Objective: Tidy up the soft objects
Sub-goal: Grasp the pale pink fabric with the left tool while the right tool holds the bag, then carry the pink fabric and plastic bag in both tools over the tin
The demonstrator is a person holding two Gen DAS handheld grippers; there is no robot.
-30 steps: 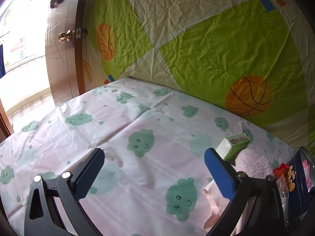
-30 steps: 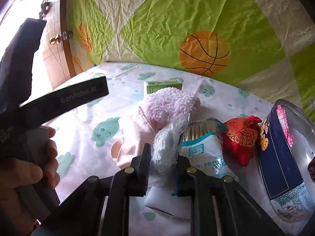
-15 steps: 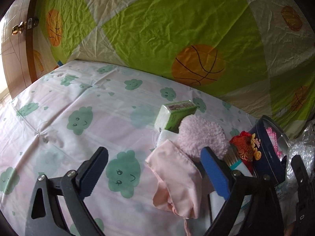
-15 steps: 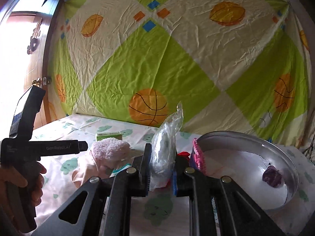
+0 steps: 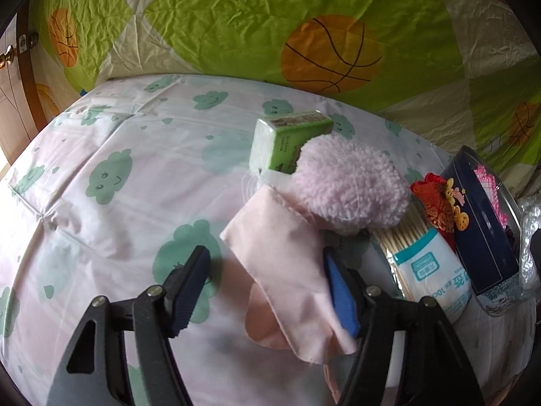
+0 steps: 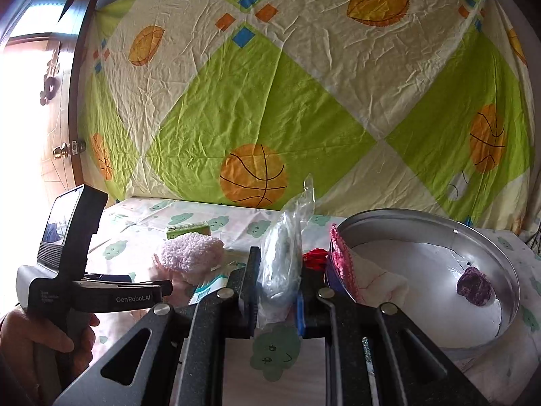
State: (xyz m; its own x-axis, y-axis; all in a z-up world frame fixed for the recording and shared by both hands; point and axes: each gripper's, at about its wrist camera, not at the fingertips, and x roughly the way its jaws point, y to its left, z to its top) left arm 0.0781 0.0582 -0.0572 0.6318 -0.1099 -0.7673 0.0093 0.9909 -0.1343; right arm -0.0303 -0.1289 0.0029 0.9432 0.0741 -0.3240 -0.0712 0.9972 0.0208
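A folded pale pink cloth (image 5: 287, 264) lies on the cloud-print sheet, with a fluffy pink pad (image 5: 351, 186) and a green tissue pack (image 5: 287, 138) behind it. My left gripper (image 5: 267, 287) is tilted down over the cloth with its jaws closing. The cloth lies between them, against the right pad (image 5: 341, 291) only. My right gripper (image 6: 277, 291) is shut on a crumpled clear plastic bag (image 6: 284, 257), held above the sheet just left of a metal basin (image 6: 507, 291). In the basin are a white cloth and a small purple lump (image 6: 473, 286).
A cotton-swab pack (image 5: 426, 264), a red embroidered pouch (image 5: 436, 203) and a dark blue box (image 5: 480, 230) crowd the cloth's right side. A pink crochet piece (image 6: 341, 253) hangs on the basin's left rim. A basketball-print sheet forms the back wall and a door stands at left. A person's hand (image 6: 40, 335) holds the left gripper.
The left gripper swung right and down from bare sheet over the pink cloth, and its jaws narrowed. The right gripper carried the plastic bag up and right from the pile, beside the basin.
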